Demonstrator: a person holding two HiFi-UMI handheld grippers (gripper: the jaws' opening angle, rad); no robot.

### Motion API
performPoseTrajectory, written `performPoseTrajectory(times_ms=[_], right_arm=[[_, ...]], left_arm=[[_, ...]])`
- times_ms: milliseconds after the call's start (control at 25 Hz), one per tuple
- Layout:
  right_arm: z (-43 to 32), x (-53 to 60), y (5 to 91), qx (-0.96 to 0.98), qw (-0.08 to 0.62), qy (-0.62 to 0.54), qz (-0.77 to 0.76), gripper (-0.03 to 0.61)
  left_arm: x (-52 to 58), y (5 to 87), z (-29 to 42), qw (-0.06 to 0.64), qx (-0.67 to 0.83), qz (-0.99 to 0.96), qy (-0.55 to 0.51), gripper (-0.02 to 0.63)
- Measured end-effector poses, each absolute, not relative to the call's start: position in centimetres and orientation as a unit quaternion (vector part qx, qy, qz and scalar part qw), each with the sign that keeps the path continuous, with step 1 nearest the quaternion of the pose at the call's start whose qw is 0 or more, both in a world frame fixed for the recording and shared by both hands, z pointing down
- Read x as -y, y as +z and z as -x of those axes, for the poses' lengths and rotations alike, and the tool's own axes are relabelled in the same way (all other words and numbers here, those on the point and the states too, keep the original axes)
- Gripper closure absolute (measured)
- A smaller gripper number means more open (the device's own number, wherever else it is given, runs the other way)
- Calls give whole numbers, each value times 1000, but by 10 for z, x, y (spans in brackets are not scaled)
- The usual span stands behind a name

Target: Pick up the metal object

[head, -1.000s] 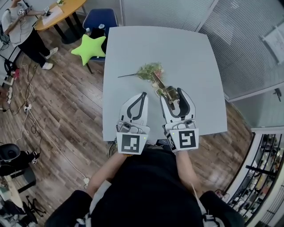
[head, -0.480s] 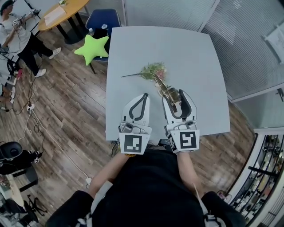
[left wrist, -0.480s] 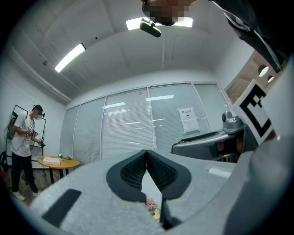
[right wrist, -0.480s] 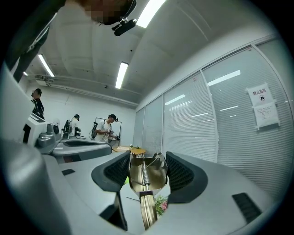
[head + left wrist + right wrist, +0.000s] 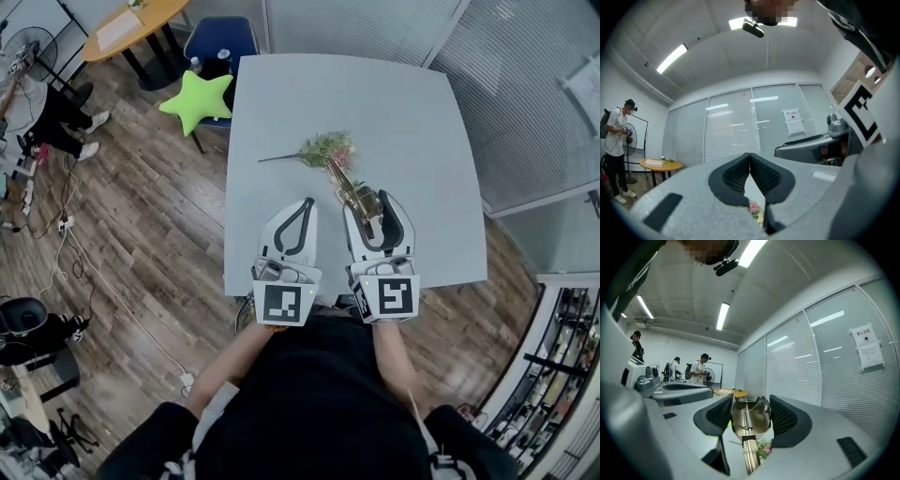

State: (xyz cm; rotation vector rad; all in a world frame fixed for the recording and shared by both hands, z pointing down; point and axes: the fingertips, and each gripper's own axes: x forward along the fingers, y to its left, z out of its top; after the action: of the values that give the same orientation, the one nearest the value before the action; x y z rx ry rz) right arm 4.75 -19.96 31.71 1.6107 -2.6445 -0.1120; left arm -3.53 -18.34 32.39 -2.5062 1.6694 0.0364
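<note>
Only the person (image 5: 64, 111) far off beyond the left gripper (image 5: 307, 201) has moved, and is now mostly out of sight; both grippers kept their place. The left gripper's jaws are pressed together on nothing. The right gripper (image 5: 368, 202) clamps the sprung end of the metal object (image 5: 349, 187), which runs ahead of it over the grey table (image 5: 403, 103) to a flower sprig (image 5: 325, 150). Wood floor (image 5: 141, 216) lies left of the grippers, and glass walls with blinds (image 5: 525, 84) stand ahead and right.

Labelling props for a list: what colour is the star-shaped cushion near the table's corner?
The star-shaped cushion is lime green, shown best in the head view.
</note>
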Motion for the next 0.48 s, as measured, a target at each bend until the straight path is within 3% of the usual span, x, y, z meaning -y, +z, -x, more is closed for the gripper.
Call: performPoseTrajectory(times_ms=[480], right_arm=[[-45, 204, 324, 857, 36, -44, -512, 336]], left_arm=[[186, 327, 34, 67, -553, 830, 3, 614]])
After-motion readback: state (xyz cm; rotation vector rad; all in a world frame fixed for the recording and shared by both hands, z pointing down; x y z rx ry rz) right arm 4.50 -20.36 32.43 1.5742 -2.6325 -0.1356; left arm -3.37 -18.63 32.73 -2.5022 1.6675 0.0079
